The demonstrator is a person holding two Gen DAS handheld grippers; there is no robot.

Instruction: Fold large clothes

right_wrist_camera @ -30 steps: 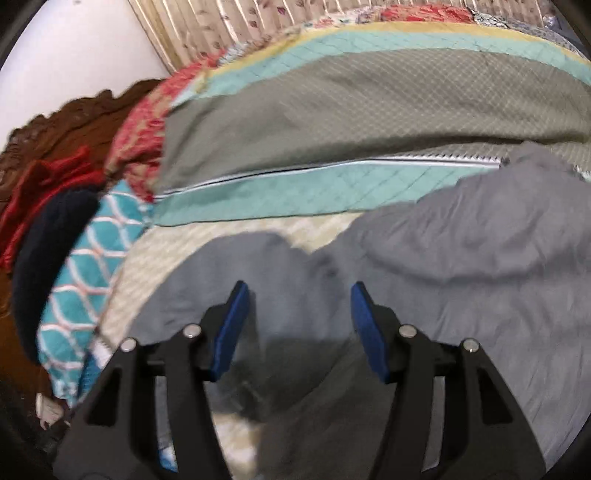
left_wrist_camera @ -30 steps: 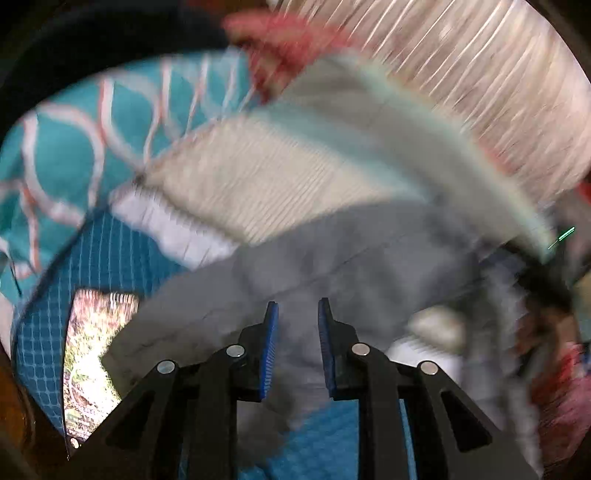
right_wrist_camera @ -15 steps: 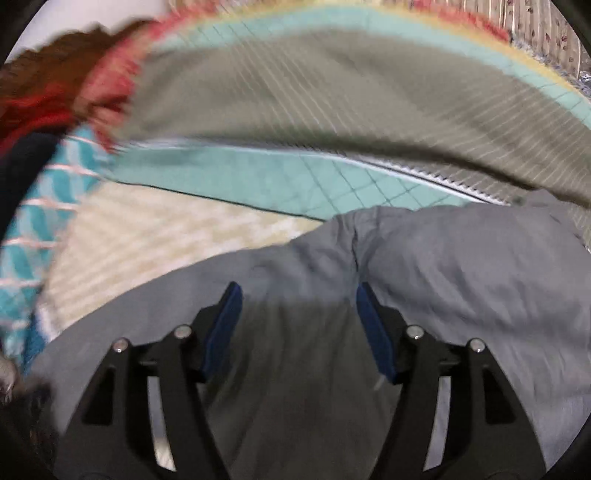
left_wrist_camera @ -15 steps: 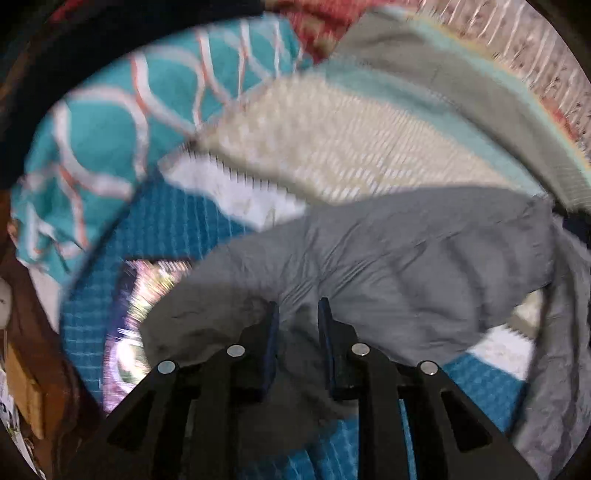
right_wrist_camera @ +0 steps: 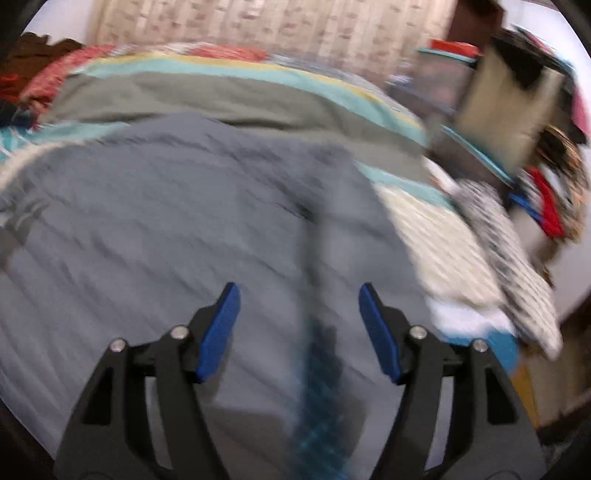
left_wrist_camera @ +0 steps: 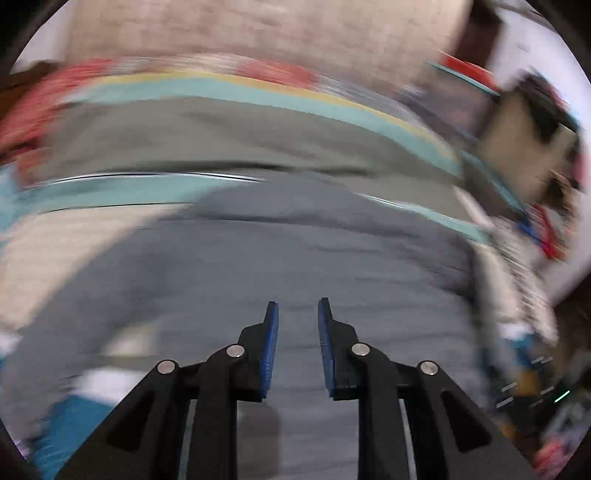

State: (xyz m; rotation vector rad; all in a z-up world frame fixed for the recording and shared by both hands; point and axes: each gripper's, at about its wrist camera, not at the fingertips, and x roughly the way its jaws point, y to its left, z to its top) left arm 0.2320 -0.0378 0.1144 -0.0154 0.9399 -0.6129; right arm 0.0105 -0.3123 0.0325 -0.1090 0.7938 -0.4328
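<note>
Grey garment point(right_wrist_camera: 177, 221) lies spread across the bed's striped quilt point(right_wrist_camera: 207, 99), under the left claw point(left_wrist_camera: 297, 314), narrowly parted and empty, and the right claw point(right_wrist_camera: 299, 299), opening, nothing between.

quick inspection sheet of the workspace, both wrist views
surface: bed under a striped quilt, teal, grey and cream bands
job's things: grey garment spread on the quilt, creased
clutter: checked cloth at the bed's right edge; red fabric far left
grippers: left gripper has a narrow gap, nothing between; right gripper opening, nothing between
cables: nothing seen
surroundings: patterned curtain behind the bed; a heap of blurred things far right
</note>
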